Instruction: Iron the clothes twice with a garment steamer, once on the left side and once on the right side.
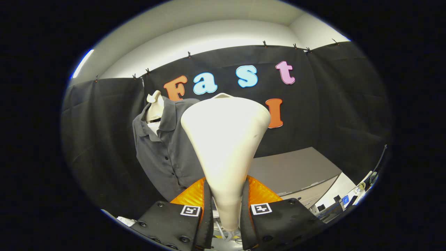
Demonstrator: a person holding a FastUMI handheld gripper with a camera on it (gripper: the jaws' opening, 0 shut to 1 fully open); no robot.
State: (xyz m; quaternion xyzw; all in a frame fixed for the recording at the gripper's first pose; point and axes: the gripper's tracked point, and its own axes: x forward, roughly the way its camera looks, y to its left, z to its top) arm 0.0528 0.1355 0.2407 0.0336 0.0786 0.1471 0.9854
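A cream, cone-shaped garment steamer (224,139) stands upright between my fingers, its narrow handle clamped by both pads and its wide head rising above them. My gripper (226,205) is shut on that handle. Beyond the steamer and to its left, a dark grey button-up shirt (163,150) hangs on a pale mannequin torso (154,108). The steamer head hides the shirt's right side. The steamer is held away from the cloth, with a gap between them.
A grey table top (292,170) lies beyond the fingers to the right, with small items and cables (352,197) past its near corner. The black cloth wall (341,104) closes off the back, under a white ceiling (216,31).
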